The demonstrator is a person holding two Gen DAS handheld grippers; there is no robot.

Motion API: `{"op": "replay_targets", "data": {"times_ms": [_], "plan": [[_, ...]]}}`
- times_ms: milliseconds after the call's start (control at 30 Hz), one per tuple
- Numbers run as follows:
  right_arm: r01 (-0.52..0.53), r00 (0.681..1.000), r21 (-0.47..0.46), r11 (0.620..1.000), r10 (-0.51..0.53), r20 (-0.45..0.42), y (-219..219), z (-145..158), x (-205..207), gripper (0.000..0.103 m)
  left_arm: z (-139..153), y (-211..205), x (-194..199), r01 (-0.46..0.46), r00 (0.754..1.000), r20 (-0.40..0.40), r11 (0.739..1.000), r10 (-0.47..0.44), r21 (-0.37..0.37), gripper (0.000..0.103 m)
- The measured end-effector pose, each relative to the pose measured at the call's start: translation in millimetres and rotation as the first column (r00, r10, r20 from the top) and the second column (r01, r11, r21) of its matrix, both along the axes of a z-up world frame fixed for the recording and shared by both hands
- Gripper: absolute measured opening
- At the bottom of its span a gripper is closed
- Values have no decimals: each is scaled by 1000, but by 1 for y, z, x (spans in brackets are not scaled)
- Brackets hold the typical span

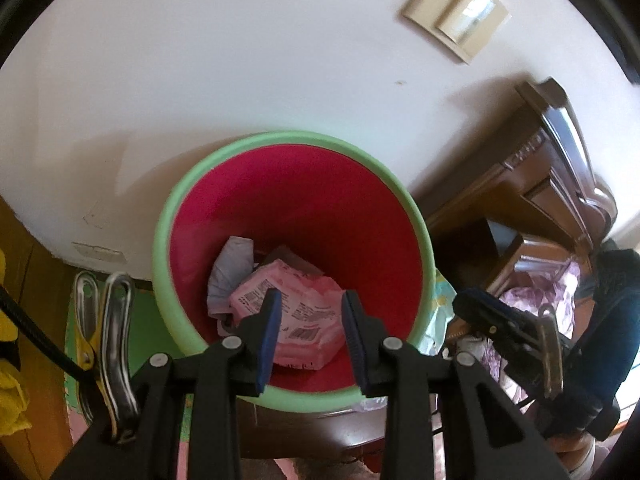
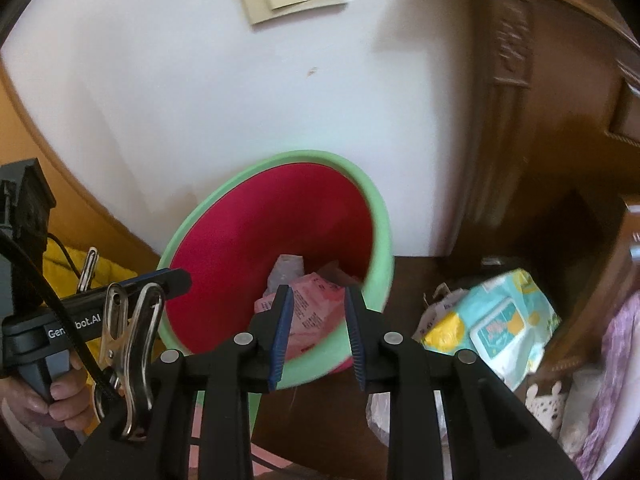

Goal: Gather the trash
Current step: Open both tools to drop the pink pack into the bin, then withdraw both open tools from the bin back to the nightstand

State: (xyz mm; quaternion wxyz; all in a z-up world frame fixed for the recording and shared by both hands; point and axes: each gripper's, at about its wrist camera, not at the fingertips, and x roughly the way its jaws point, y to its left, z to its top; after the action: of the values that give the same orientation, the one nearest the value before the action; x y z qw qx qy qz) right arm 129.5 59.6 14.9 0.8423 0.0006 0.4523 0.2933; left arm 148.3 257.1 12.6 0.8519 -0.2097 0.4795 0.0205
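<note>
A green-rimmed bin (image 1: 288,138) with a red inside stands against the white wall. In it lie a pink printed packet (image 1: 308,316) and a crumpled pale grey wrapper (image 1: 232,272). My left gripper (image 1: 311,296) hovers over the bin's near rim, its jaws open with nothing between them. In the right wrist view the same bin (image 2: 378,240) leans to the right, with the pink packet (image 2: 312,312) inside. My right gripper (image 2: 318,292) is open over that rim, also holding nothing. The right gripper (image 1: 480,308) shows from the side in the left wrist view.
A teal and yellow wet-wipes pack (image 2: 500,320) lies right of the bin on a dark wooden surface (image 2: 420,280). Carved wooden furniture (image 2: 520,120) rises on the right. Purple floral fabric (image 1: 532,300) and a yellow cloth (image 1: 8,380) flank the bin. A hand (image 2: 60,400) grips the left gripper's handle.
</note>
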Motion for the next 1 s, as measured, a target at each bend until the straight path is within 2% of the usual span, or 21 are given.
{"op": "replay_targets", "data": {"times_ms": [167, 500, 733, 1000], "plan": [[89, 996, 24, 996, -88, -26, -31, -6, -8, 27, 3, -14, -5, 36, 999, 13, 999, -37, 9, 31], [159, 984, -12, 987, -160, -79, -84, -27, -23, 28, 7, -46, -28, 22, 1000, 2, 1000, -22, 6, 31], [156, 980, -45, 987, -160, -121, -117, -48, -35, 29, 0, -73, -53, 6, 1000, -23, 1000, -6, 8, 31], [128, 977, -68, 990, -137, -166, -143, -74, -42, 29, -25, -105, -78, -24, 997, -76, 1000, 24, -3, 31]]}}
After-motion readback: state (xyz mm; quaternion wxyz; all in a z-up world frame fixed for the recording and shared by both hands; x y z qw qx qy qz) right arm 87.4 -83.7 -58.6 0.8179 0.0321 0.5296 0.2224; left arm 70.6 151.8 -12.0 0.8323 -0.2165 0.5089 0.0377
